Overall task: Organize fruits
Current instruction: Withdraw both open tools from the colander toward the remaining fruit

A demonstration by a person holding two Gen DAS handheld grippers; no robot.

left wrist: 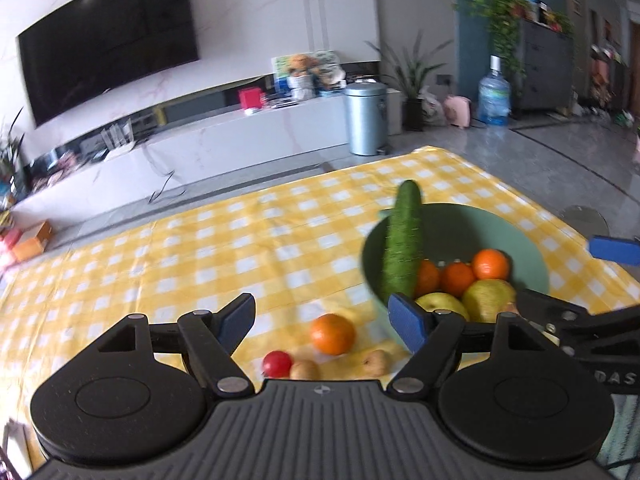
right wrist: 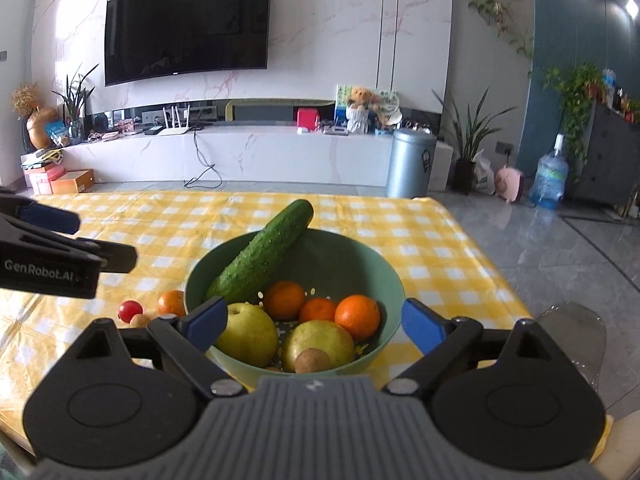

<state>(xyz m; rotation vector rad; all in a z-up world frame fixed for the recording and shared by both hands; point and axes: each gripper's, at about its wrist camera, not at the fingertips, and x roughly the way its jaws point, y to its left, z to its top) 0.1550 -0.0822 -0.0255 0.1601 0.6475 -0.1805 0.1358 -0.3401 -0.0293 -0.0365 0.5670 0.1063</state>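
Fruits [right wrist: 358, 316] heaped in green bowl [right wrist: 390, 276], orange [left wrist: 333, 333] outside; both grippers [left wrist: 326, 320] [right wrist: 316, 322] spread, empty.

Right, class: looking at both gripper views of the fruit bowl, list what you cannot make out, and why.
- Lower end of the cucumber: right wrist view, hidden behind the bowl rim and the gripper's finger.
- Small brown fruits on the cloth: left wrist view, blurred and partly cut off by the gripper body; kind unclear.
- Bowl's near rim: both views, covered by the gripper bodies.
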